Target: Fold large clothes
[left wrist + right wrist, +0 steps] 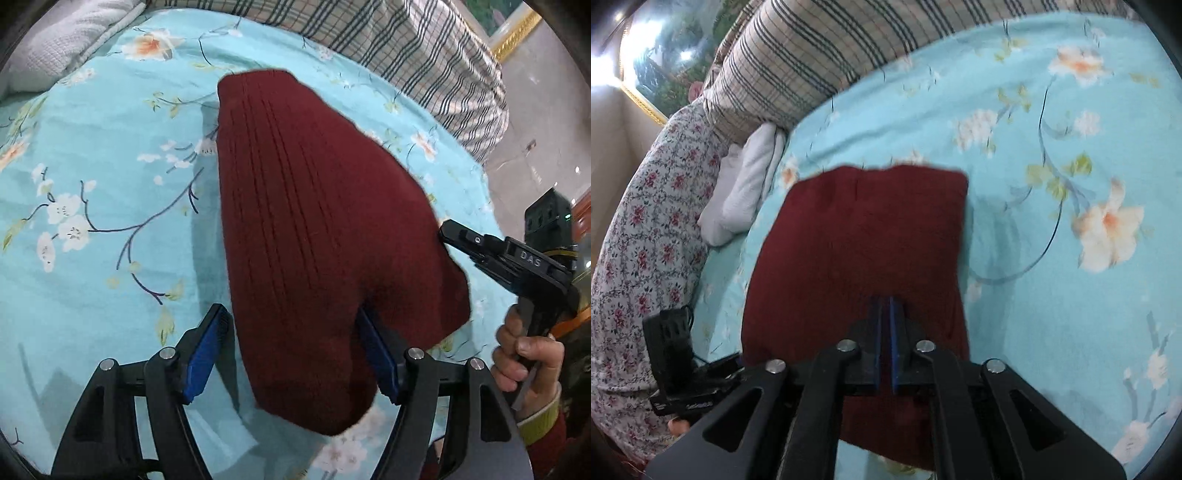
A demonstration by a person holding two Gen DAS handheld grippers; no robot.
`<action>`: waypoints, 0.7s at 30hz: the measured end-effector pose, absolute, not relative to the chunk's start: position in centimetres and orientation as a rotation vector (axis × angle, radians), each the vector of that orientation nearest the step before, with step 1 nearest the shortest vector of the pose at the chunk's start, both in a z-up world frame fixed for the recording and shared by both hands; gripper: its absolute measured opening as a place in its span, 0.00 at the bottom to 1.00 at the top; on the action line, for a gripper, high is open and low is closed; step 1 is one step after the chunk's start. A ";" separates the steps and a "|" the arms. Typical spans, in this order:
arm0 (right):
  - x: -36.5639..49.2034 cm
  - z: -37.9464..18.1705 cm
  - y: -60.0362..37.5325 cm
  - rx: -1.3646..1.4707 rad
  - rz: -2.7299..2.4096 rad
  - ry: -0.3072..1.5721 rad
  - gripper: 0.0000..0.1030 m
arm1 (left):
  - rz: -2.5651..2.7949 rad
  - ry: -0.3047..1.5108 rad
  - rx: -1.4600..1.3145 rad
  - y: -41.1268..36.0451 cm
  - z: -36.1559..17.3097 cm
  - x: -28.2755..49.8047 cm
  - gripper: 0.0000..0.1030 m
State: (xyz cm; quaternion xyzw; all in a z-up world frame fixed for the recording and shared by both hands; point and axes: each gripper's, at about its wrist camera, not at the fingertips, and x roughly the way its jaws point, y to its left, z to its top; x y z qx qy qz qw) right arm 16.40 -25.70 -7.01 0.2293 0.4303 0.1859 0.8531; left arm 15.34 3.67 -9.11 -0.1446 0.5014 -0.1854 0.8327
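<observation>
**Sweater fold nearly done**

The dark red ribbed knit sweater (pixel 314 229) lies folded on the turquoise floral bed sheet (pixel 103 155). Left gripper (pixel 291 350) fingers are released, straddling its near end; right gripper (pixel 885 332) fingers look narrowly parted, grasping nothing. Next, probably one last fold.

"DAS" in raised letters on the right tongs (pixel 448 230), no other text legible
</observation>
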 end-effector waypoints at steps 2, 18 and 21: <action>16.6 -6.7 -26.7 0.501 0.348 0.881 0.47 | -0.393 1.032 -0.329 4.3 -8.2 15.2 0.69; 19.6 -9.7 -27.4 0.507 0.354 1.021 0.14 | -0.374 1.052 -0.279 2.5 -7.9 17.7 0.68; 17.5 -6.2 -28.1 0.461 0.257 0.872 0.14 | -0.377 1.056 -0.290 2.7 -7.9 17.9 0.68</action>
